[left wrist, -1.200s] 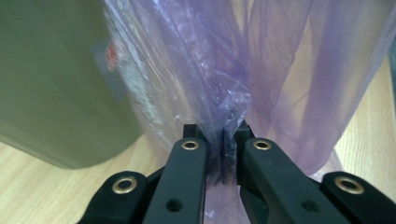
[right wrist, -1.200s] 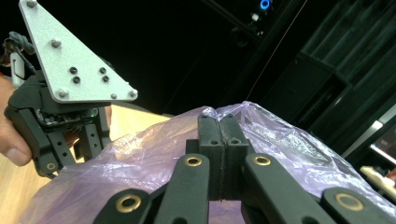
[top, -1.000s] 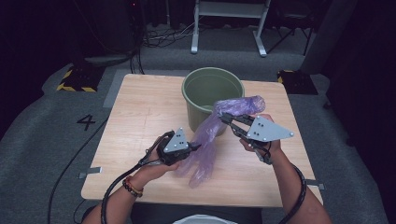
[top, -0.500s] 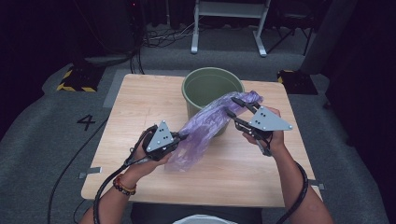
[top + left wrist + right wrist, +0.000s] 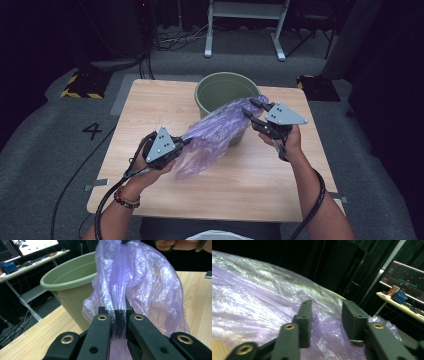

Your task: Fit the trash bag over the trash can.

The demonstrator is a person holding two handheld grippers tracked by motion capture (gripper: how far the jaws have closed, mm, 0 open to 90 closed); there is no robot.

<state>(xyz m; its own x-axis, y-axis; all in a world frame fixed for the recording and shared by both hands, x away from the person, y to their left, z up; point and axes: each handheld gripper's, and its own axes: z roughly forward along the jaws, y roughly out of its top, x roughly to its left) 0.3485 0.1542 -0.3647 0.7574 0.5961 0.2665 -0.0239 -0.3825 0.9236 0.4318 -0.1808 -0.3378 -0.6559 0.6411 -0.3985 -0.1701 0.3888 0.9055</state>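
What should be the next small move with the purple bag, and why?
Probably close the right gripper on the bag's upper edge. Its jaws have just been closing, yet a gap shows between them with film there unpinched. The left gripper already clamps the other end, and the green bin stands just behind.

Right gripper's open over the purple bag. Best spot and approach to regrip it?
Take the bunched top edge of the purple bag by the bucket rim, coming from the right: the film is gathered thick there, and the left gripper holds the opposite end taut. Right gripper already straddles it.
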